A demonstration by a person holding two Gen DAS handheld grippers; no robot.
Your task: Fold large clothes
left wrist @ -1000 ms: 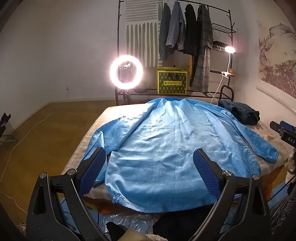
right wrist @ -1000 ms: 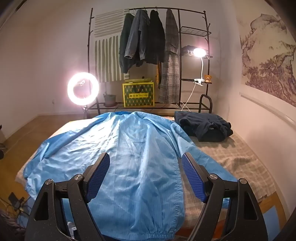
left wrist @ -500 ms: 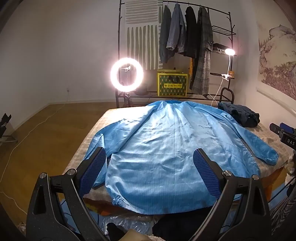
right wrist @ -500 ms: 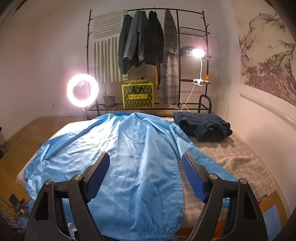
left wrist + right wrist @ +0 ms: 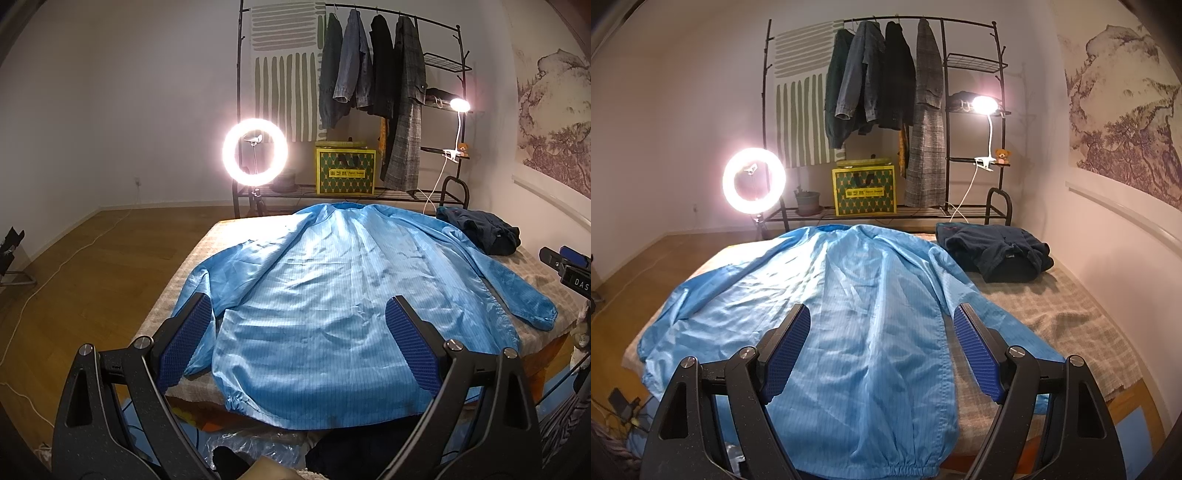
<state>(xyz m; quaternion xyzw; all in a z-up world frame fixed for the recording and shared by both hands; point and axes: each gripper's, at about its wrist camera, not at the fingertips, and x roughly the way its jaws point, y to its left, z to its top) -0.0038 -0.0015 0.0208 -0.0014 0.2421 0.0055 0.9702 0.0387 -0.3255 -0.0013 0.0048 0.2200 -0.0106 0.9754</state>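
Note:
A large light-blue jacket (image 5: 332,295) lies spread flat, back up, on the bed (image 5: 207,243), collar at the far end and hem hanging over the near edge. Both sleeves are spread out to the sides. My left gripper (image 5: 299,321) hovers open above the hem area, nothing between its blue pads. In the right wrist view the same jacket (image 5: 849,314) fills the bed's left half, and my right gripper (image 5: 882,332) is open above its right side, holding nothing. The right gripper's tip (image 5: 565,262) also shows at the left wrist view's right edge.
A folded dark garment (image 5: 993,251) sits at the bed's far right. Behind the bed stand a clothes rack (image 5: 886,74) with hanging coats, a yellow box (image 5: 864,190), a ring light (image 5: 753,179) and a clip lamp (image 5: 984,105). A wall runs along the right; wood floor lies left.
Both cameras have drawn back and risen slightly, so the jacket sits a little lower and farther in view. The jacket has not moved and both grippers remain open.

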